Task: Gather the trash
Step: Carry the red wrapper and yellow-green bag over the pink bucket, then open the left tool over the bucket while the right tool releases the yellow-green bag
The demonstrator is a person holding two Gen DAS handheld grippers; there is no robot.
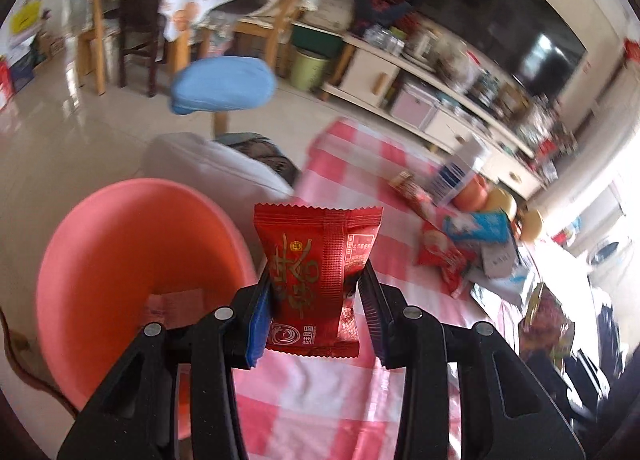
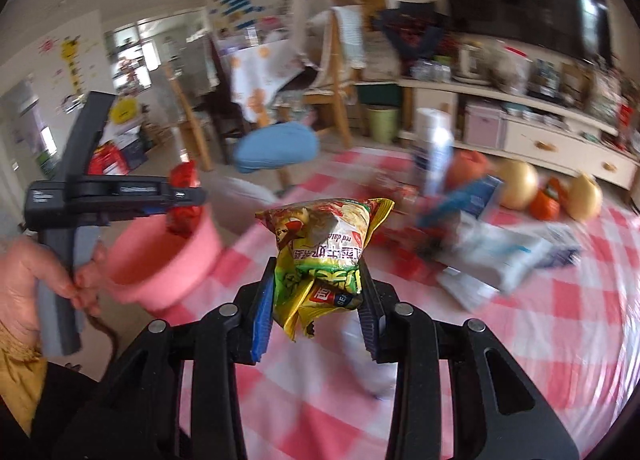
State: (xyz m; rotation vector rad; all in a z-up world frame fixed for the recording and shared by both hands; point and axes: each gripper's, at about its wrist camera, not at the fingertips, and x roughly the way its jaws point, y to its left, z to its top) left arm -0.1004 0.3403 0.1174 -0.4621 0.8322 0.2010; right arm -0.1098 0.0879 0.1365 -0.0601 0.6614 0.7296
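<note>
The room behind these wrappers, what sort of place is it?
Most likely a lived-in family living and dining room: a large dark television above a long cluttered cabinet, wooden dining chairs, and a table with a red-checked cloth.

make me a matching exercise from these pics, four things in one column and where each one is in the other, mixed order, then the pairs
Things:
1. red snack packet
2. yellow-green wrapper
3. pink bin
4. onions

Places:
A. on the checked tablecloth, far side
B. clamped in the right claw
C. beside the table's edge, a scrap of paper inside
D. clamped in the left claw

Pairs: 1-D, 2-B, 3-C, 4-A
</note>
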